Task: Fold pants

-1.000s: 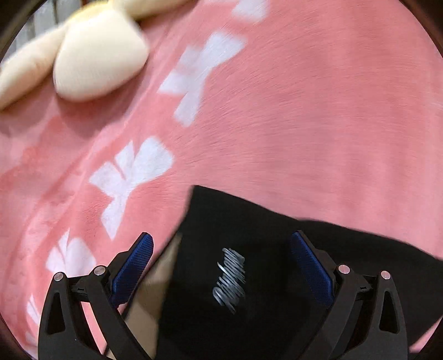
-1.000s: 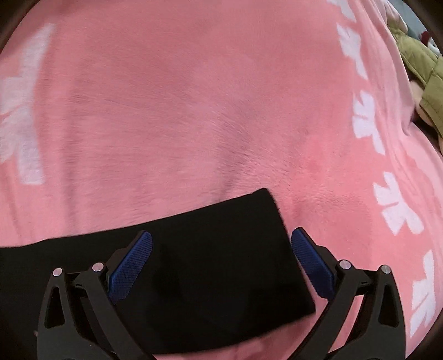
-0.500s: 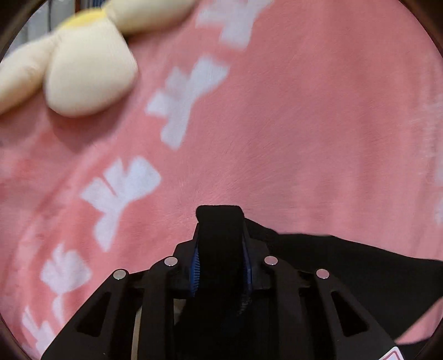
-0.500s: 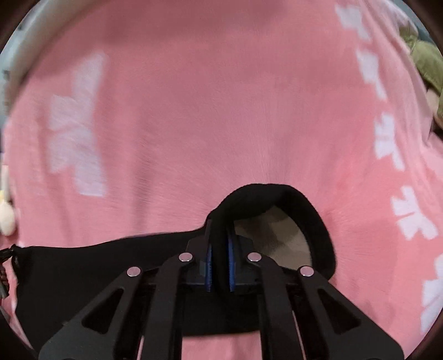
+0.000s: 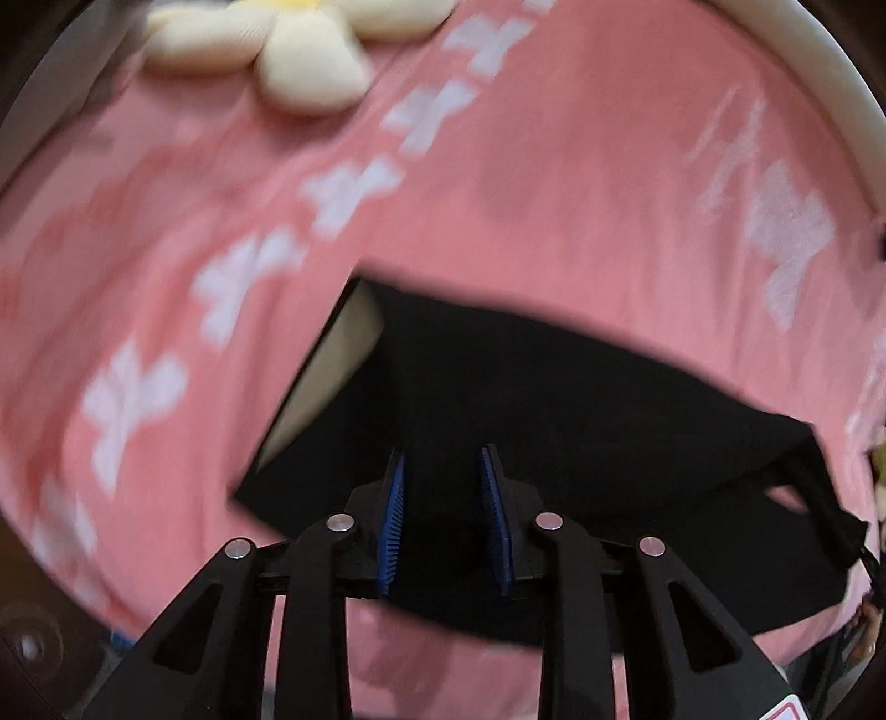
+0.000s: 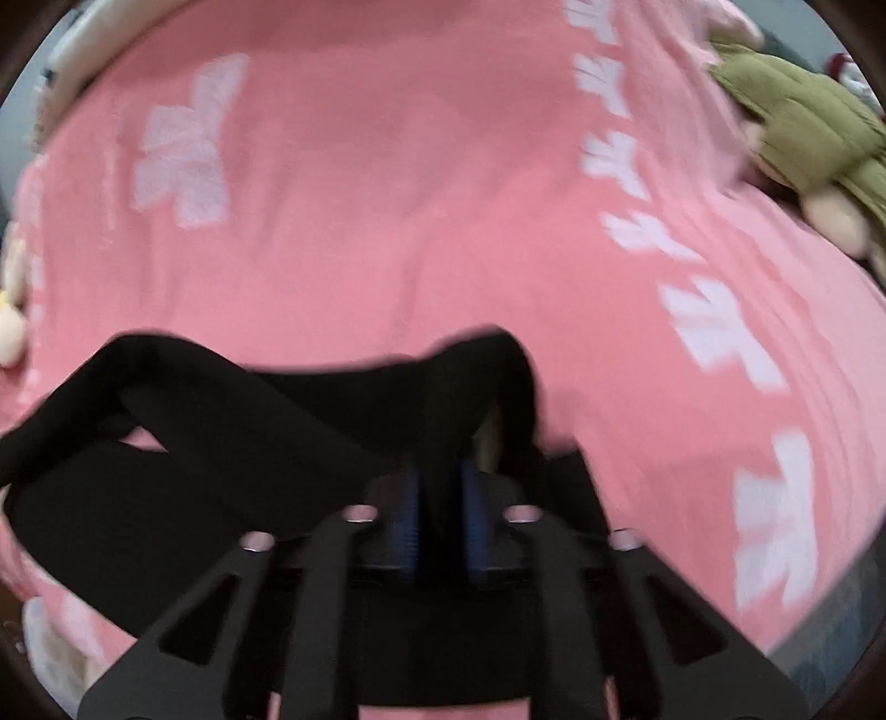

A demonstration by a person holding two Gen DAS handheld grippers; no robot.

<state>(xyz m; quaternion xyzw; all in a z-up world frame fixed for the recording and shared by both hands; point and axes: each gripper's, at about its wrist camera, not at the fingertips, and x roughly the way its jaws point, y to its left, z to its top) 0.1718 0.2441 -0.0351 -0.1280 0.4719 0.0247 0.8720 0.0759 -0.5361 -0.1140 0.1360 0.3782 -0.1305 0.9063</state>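
Note:
The black pants (image 5: 554,410) lie across a pink blanket (image 5: 554,194). In the left wrist view one end shows a pale inner lining (image 5: 326,376). My left gripper (image 5: 443,471) has its blue pads a little apart, with black cloth between them. In the right wrist view my right gripper (image 6: 443,482) is shut on a raised fold of the black pants (image 6: 232,421), which hangs in a loop above the blanket.
A cream flower-shaped plush (image 5: 299,50) lies at the far left of the blanket. A green plush (image 6: 803,127) lies at the far right. White bow prints (image 6: 183,149) cross the blanket (image 6: 387,194). A pale bed edge (image 5: 819,72) curves at the back.
Both grippers closed on the pants a second ago, then lifted and pulled back. The left pads have since parted slightly and more of the pants shows below them.

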